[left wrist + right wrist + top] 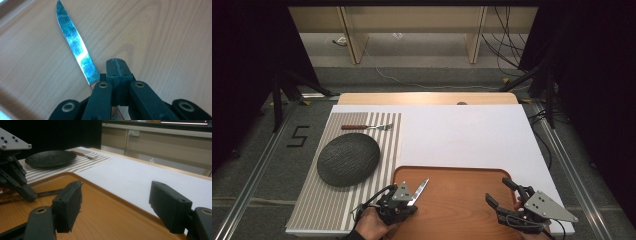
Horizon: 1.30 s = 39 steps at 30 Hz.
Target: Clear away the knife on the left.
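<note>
A table knife with a bright blade (420, 189) lies low over the wooden tray (457, 210), its tip pointing to the far right. My left gripper (408, 201) is shut on it where the blade meets the handle. In the left gripper view the blade (75, 45) runs out up and left from under the shut jaws of the gripper (117, 68), and the handle is mostly hidden below them. My right gripper (498, 192) stands open over the tray's right part. Its fingers (68, 205) have nothing between them.
A dark round plate (348, 161) sits on a striped placemat (327, 205) at the left, and a wooden-handled fork (367, 127) lies beyond it. White table cover (462, 135) stretches behind the tray. The tray has a raised rim (105, 195).
</note>
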{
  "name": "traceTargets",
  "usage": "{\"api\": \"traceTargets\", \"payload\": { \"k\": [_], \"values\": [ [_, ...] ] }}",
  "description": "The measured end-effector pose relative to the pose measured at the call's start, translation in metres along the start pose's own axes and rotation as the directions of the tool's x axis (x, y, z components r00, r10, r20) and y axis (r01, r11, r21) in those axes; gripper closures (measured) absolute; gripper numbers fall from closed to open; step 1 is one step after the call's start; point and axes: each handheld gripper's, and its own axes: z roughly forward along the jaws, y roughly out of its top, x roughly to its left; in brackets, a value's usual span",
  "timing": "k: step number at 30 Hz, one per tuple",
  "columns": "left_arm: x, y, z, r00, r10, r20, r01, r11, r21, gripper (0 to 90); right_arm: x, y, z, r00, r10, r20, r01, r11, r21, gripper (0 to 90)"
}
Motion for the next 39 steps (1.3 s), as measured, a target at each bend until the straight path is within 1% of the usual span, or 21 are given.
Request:
{"api": "traceTargets", "payload": {
  "k": [7, 23, 28, 30, 31, 35, 37, 38, 39],
  "values": [
    [0.007, -0.004, -0.004, 0.9997, -0.020, -0.012, 0.020, 0.9998, -0.004, 89.7, 0.000, 0.000, 0.000, 1.0000, -0.001, 0.000, 0.001, 1.000, 0.000, 27.5],
    [0.018, -0.013, -0.014, 0.9982, -0.049, -0.034, 0.050, 0.9986, 0.018, 89.6, 0.000, 0.000, 0.000, 1.0000, -0.001, 0.002, 0.001, 1.000, 0.000, 27.5],
    [0.024, -0.014, -0.017, 0.9974, -0.064, -0.034, 0.065, 0.9974, 0.031, 89.6, 0.000, 0.000, 0.000, 1.0000, -0.001, 0.003, 0.001, 1.000, -0.001, 27.5],
    [0.025, -0.016, -0.019, 0.9967, -0.069, -0.043, 0.070, 0.9971, 0.029, 89.6, 0.000, 0.000, 0.000, 1.0000, -0.001, 0.002, 0.001, 1.000, -0.001, 27.5],
    [0.026, -0.016, -0.019, 0.9969, -0.070, -0.036, 0.071, 0.9971, 0.027, 89.6, 0.000, 0.000, 0.000, 1.0000, -0.001, 0.002, 0.001, 1.000, -0.001, 27.5],
    [0.026, -0.016, -0.019, 0.9970, -0.067, -0.039, 0.068, 0.9974, 0.023, 89.3, 0.000, 0.000, 0.000, 1.0000, -0.001, 0.002, 0.001, 1.000, 0.000, 27.5],
    [0.025, -0.016, -0.021, 0.9976, -0.065, -0.024, 0.065, 0.9978, 0.014, 82.0, 0.000, 0.000, 0.000, 1.0000, -0.001, 0.002, 0.001, 1.000, -0.001, 27.5],
    [0.024, -0.016, -0.021, 0.9980, -0.058, -0.026, 0.059, 0.9982, 0.011, 78.7, 0.000, 0.000, 0.000, 1.0000, 0.000, 0.002, 0.000, 1.000, -0.001, 27.5],
    [0.023, -0.015, -0.022, 0.9984, -0.051, -0.024, 0.051, 0.9987, 0.006, 78.1, 0.000, 0.000, 0.000, 1.0000, -0.001, 0.003, 0.001, 1.000, 0.000, 27.5]
  ]
}}
